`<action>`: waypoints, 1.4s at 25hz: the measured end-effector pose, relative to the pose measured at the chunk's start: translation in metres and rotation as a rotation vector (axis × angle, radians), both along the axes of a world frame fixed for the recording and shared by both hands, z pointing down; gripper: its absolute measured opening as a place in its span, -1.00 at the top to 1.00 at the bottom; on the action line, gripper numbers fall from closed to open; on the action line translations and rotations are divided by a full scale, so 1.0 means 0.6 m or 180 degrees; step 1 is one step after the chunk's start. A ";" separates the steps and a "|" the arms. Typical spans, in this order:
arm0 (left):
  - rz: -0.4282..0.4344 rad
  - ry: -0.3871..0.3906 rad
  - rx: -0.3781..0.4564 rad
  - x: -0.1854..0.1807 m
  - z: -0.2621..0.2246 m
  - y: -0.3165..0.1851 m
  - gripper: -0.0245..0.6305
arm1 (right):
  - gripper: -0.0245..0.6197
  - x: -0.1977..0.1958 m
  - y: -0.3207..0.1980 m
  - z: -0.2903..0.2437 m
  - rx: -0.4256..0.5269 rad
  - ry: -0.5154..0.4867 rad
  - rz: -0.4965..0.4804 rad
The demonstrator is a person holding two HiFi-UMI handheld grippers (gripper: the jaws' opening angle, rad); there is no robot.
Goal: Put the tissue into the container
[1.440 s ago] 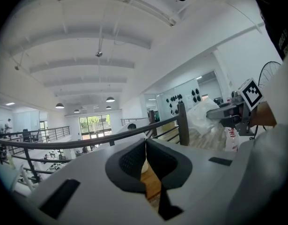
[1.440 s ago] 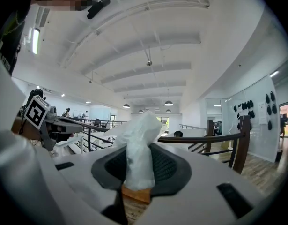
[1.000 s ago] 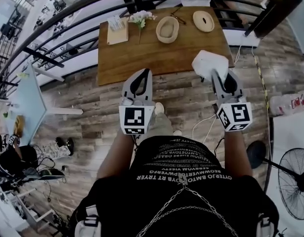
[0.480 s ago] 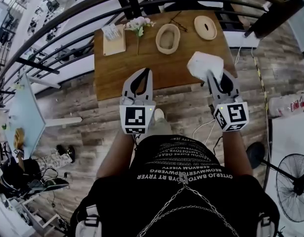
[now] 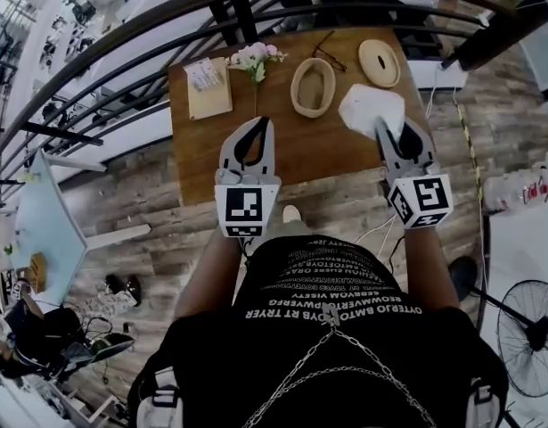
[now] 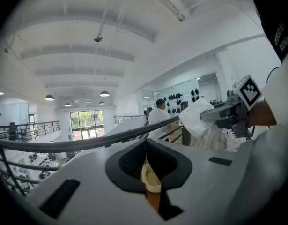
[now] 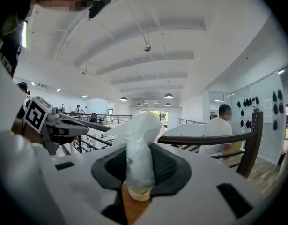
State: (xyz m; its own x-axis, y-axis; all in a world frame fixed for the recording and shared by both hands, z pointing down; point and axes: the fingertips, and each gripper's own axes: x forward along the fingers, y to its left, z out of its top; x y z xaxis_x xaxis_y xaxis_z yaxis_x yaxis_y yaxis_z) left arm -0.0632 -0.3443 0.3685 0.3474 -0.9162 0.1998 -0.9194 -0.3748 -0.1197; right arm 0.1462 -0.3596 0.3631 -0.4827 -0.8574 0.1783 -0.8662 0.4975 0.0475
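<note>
Tissue (image 5: 372, 110), white and crumpled, hung over the wooden table (image 5: 282, 159), which sat lower in the head view than a second before. Both claws, earlier above the plank floor (image 5: 149, 212) short of the table, now reached over its near edge. The right claw (image 5: 386, 130) was clamped on the tissue's lower end, the sheet bulging out beyond its tips. The left claw (image 5: 258, 130) was closed with nothing in it. In the head view the tissue appeared just right of the oval container (image 5: 313, 87), apart from it, below the round lid (image 5: 380, 62).
</note>
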 end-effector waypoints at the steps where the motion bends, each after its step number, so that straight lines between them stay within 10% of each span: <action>1: 0.0012 0.0002 -0.0001 -0.007 0.001 -0.010 0.84 | 0.59 -0.005 -0.012 -0.001 0.0003 0.0006 0.0013; 22: 0.0120 0.0005 -0.0082 -0.027 0.046 -0.137 0.84 | 0.59 -0.029 -0.177 0.193 -0.0836 -0.0067 0.0002; 35: -0.0263 -0.0114 -0.0300 -0.042 0.094 -0.281 0.84 | 0.59 -0.071 -0.348 0.462 -0.1995 0.0096 -0.0499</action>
State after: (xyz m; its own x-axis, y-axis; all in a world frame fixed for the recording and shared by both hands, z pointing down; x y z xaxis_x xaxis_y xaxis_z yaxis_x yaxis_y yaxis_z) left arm -0.0881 -0.5131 0.4249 0.2626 -0.9180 0.2972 -0.9434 -0.3090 -0.1208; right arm 0.1033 -0.5686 0.6405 -0.5807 -0.5061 0.6377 -0.7839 0.5592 -0.2699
